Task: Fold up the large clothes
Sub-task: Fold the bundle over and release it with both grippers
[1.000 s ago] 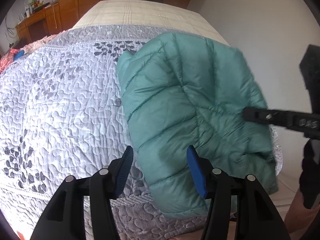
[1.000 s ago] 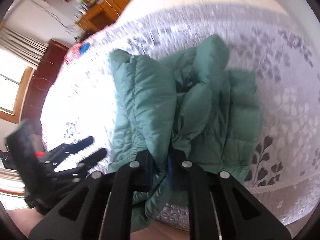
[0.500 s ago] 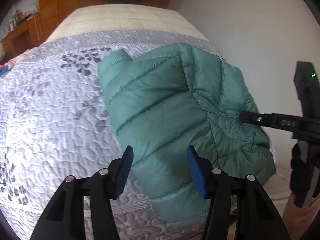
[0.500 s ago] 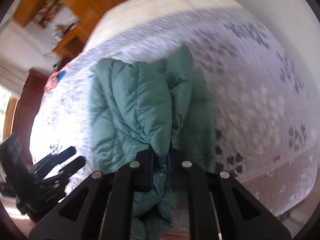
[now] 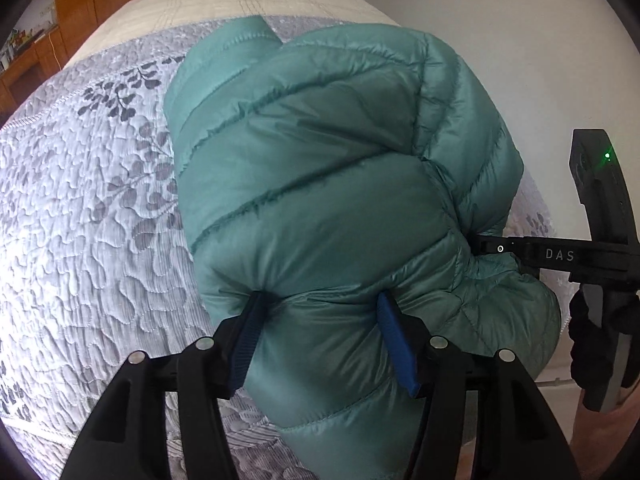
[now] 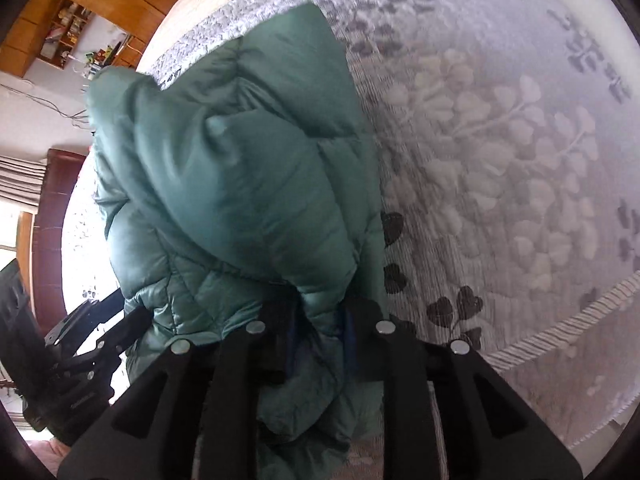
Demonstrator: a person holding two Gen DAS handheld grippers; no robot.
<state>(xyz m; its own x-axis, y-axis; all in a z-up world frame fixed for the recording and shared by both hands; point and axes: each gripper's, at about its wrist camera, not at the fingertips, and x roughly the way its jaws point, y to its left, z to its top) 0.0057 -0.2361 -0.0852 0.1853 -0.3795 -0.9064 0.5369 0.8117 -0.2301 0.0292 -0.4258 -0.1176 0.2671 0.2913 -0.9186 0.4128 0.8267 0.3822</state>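
A teal puffer jacket lies bunched and folded at the near edge of the bed; it also shows in the right wrist view. My left gripper is open, its blue pads on either side of the jacket's near fold, pressed into the padding. My right gripper is shut on a pinch of jacket fabric at its near right edge. In the left wrist view the right gripper enters from the right, its tip buried in the jacket. In the right wrist view the left gripper shows at the jacket's left.
The bed carries a grey-white quilted cover with a leaf pattern, also seen in the right wrist view. A white wall runs along the bed's right side. Wooden cabinets and shelves stand beyond the bed.
My left gripper has moved forward from short of the jacket until its open fingers straddle the near fold. The right gripper has kept its pinch and the jacket has bunched up closer.
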